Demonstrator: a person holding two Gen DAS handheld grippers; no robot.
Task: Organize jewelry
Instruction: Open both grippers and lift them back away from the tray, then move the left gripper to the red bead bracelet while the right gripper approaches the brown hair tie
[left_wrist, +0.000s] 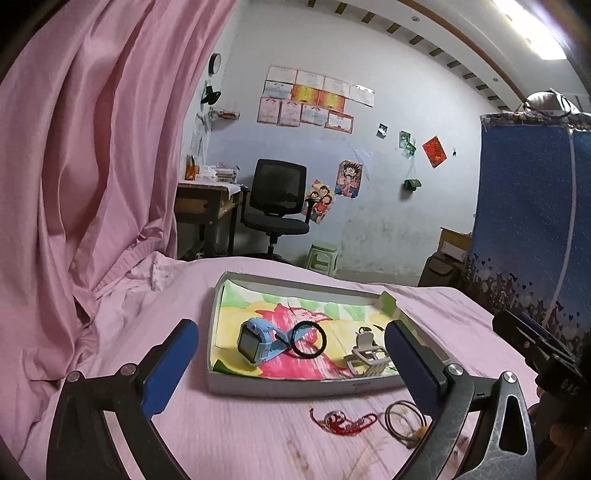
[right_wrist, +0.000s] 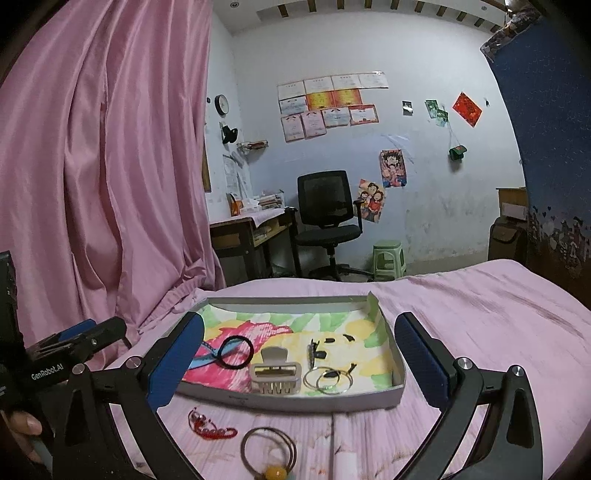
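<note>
A pink curtain hangs along the left side of the bed, whose pink sheet carries a shallow grey tray lined with bright flowered paper; the left gripper hovers short of the tray's near-left corner with its blue pads spread wide and nothing between them; in the tray's left part lies a blue smartwatch, its strap running right beneath a black hair tie; near the middle of the tray's near edge sits a beige claw clip, teeth toward that edge; just right of it lie thin metal hoops overlapping each other, with small dark pieces above them toward the tray's right wall; the right gripper faces the tray's near edge, its fingers likewise spread apart and holding nothing; on the sheet in front of the tray, outside it, lies a red braided bracelet, and to its right a brown hair tie with a yellow bead at its near side, the two apart from each other; across the room a black office chair stands at a desk, a green stool to its right.
</note>
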